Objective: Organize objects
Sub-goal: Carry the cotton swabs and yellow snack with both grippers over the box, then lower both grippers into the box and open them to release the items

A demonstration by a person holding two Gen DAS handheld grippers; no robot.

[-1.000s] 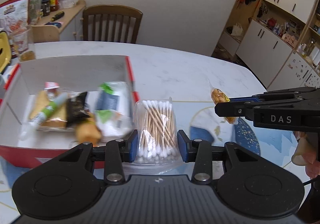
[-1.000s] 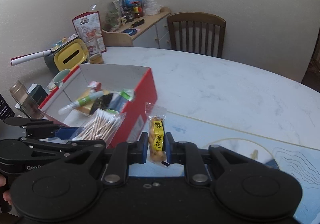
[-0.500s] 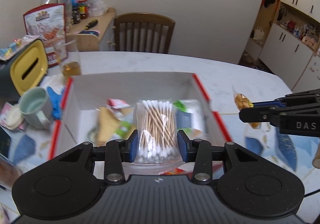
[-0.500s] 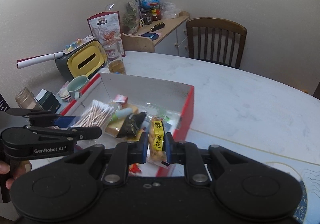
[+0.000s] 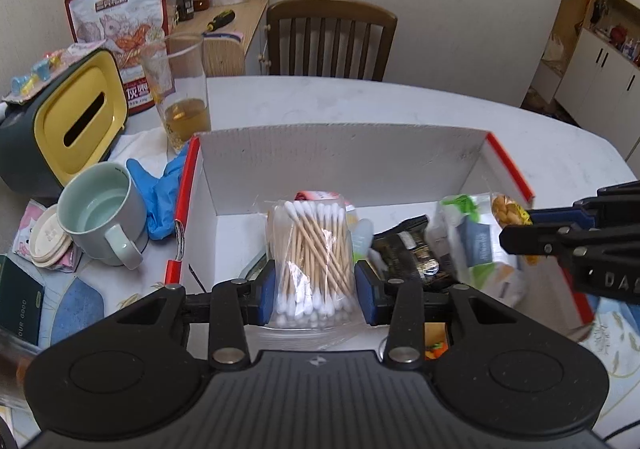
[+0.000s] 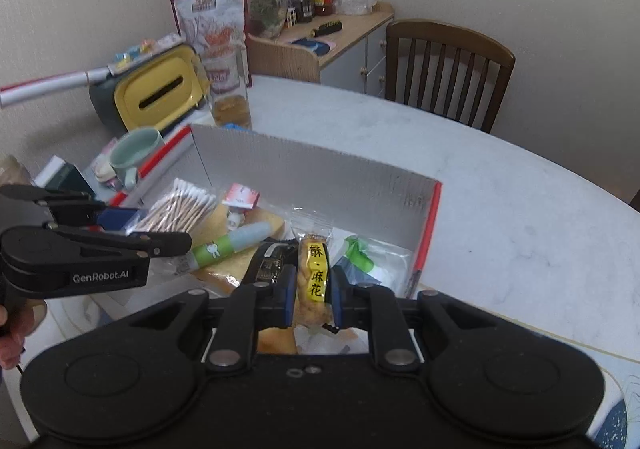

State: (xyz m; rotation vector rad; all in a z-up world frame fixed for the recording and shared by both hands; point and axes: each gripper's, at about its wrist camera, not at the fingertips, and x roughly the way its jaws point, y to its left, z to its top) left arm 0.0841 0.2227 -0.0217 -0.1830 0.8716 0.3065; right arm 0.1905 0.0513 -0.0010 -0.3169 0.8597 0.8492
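A clear bag of cotton swabs point(image 5: 311, 257) is clamped between the blue pads of my left gripper point(image 5: 315, 289), held over the left half of the open red-and-white box point(image 5: 344, 153). My right gripper point(image 6: 311, 299) is shut on a small snack packet with a yellow label point(image 6: 313, 277), above the box's right half. The box point(image 6: 320, 177) holds a green-and-white tube point(image 6: 228, 245), a black packet point(image 6: 268, 261), a green-and-white pouch point(image 6: 368, 257) and bread. Seen from the left wrist, the right gripper point(image 5: 516, 223) and its snack packet point(image 5: 507, 209) are at the right.
Left of the box stand a pale green mug point(image 5: 100, 217), a blue glove point(image 5: 160, 189), a glass with amber liquid point(image 5: 180, 93) and a yellow-lidded tissue holder point(image 5: 68, 129). A wooden chair point(image 5: 332, 37) and a cluttered side cabinet point(image 6: 340, 33) lie beyond the white table point(image 6: 500, 229).
Both grippers have carried their packets leftward from beside the box to above its inside. The grips have not changed.
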